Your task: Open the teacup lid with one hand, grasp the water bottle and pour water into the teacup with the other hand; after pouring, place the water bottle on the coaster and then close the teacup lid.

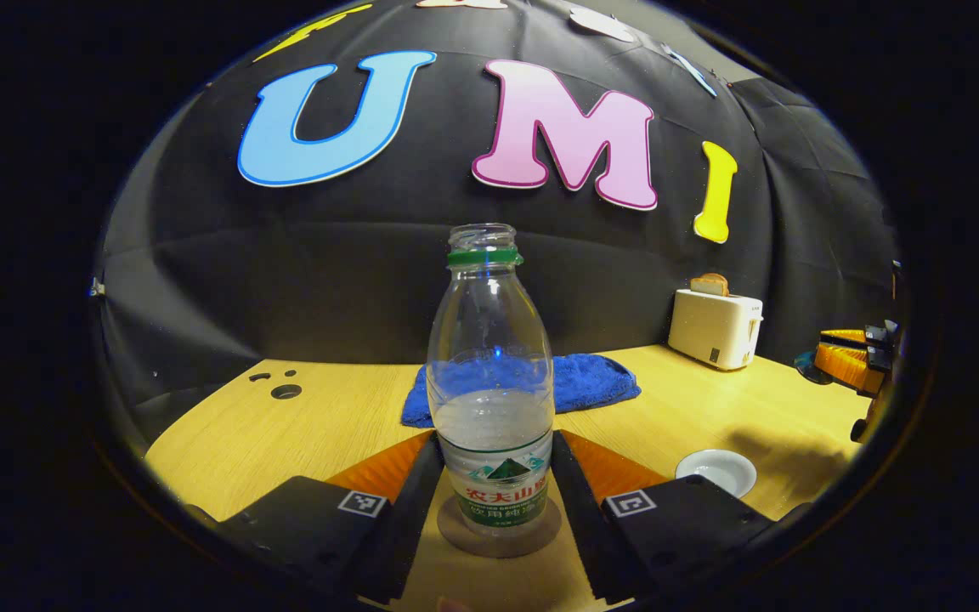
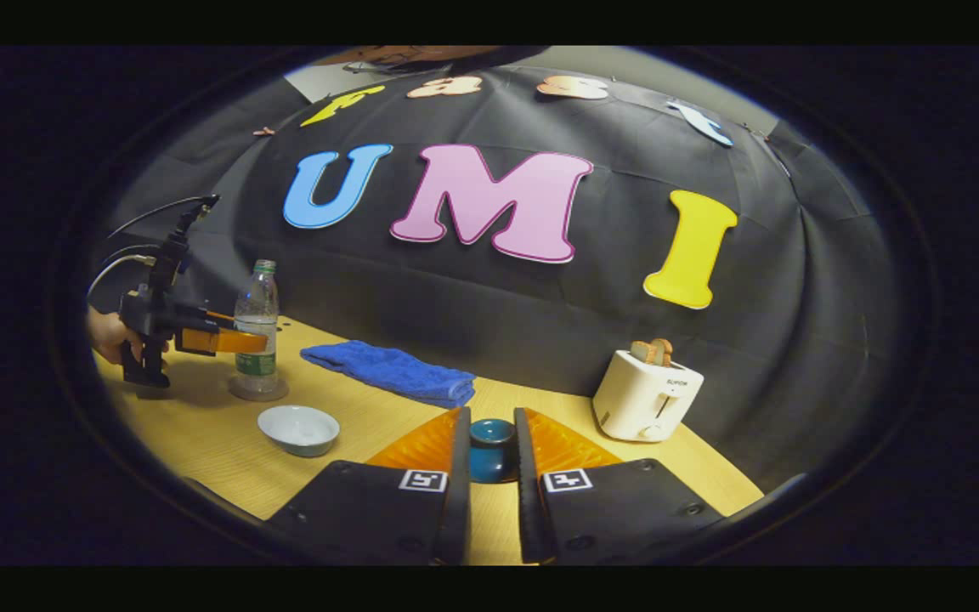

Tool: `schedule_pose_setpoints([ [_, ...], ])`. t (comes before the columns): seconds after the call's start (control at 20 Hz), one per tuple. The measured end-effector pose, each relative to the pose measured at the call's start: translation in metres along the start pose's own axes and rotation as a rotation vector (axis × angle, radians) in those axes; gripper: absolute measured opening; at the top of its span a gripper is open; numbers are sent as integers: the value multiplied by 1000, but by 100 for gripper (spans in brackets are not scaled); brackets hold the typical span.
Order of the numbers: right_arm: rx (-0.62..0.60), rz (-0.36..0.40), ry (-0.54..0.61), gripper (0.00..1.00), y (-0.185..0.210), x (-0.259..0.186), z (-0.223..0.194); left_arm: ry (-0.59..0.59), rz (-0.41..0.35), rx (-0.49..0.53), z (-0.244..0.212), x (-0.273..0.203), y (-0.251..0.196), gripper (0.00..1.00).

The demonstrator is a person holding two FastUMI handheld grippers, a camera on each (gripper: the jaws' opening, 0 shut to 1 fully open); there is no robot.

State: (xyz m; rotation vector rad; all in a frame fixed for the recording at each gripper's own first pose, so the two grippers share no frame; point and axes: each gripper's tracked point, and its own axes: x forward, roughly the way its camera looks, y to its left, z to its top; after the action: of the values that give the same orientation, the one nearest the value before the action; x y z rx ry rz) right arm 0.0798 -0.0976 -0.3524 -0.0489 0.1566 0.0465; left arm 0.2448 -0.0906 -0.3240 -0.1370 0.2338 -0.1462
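In the left gripper view, the left gripper point(image 1: 496, 501) had its 2 fingers close along either side of a clear plastic water bottle point(image 1: 490, 399), uncapped and roughly half full; whether they pressed on it I could not tell. The bottle stood upright on a round, flat coaster point(image 1: 498, 537) on the wood-grain table point(image 1: 285, 433). A nubby blue towel point(image 1: 587, 381) lay folded behind it, a shallow white dish point(image 1: 717, 470) to the right.

In the right gripper view, the right gripper point(image 2: 489, 476) clasped the glossy teal teacup lid point(image 2: 491, 432). A boxy cream toaster point(image 2: 647, 396) sat nearby.
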Motion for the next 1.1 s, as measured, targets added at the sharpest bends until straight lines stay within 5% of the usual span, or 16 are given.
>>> schedule_pose_setpoints([
  [0.2, -1, -1, -1, 26, 2, 0, 1, 50, -9, -2, -14, 1, -1, 95],
  [0.6, 33, 34, 4, 31, 28, 5, 2, 75, -17, -44, -30, -16, -2, 96],
  [1.1, 134, 169, 17, 31, 120, 14, 5, 101, 39, -6, -43, -83, 5, 96],
])
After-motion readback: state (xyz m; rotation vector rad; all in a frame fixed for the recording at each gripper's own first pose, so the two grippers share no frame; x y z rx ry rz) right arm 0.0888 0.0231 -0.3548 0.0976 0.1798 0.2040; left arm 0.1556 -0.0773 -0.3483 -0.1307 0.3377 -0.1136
